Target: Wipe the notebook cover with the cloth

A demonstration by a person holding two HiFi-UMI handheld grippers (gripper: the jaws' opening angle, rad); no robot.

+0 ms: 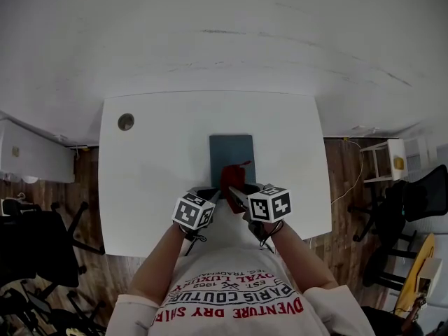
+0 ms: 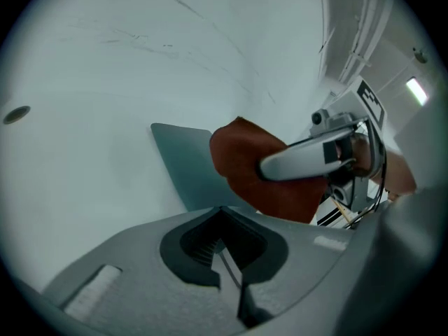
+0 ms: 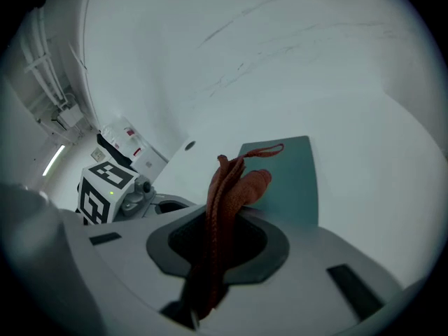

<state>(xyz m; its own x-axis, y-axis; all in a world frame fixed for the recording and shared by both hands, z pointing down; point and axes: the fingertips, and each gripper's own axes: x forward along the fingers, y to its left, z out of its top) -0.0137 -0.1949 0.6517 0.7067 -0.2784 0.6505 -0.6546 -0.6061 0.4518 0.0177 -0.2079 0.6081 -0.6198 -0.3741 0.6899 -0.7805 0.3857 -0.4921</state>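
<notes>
- Dark teal notebook (image 1: pixel 232 152) lies flat in the middle of the white table (image 1: pixel 154 166); its long axis runs from the near edge to the far edge
- Both forearms reach in over the near edge; left gripper (image 1: pixel 210 196) and right gripper (image 1: pixel 238 194) sit side by side at the notebook's near end, angled toward each other
- Right jaws pinch the rust-red cloth (image 1: pixel 231 176), bunched over the notebook's near end; left jaws are pressed together on nothing, beside the notebook's near left corner

Notebook (image 1: pixel 231 151) near end under cloth (image 1: pixel 230 176)
</notes>
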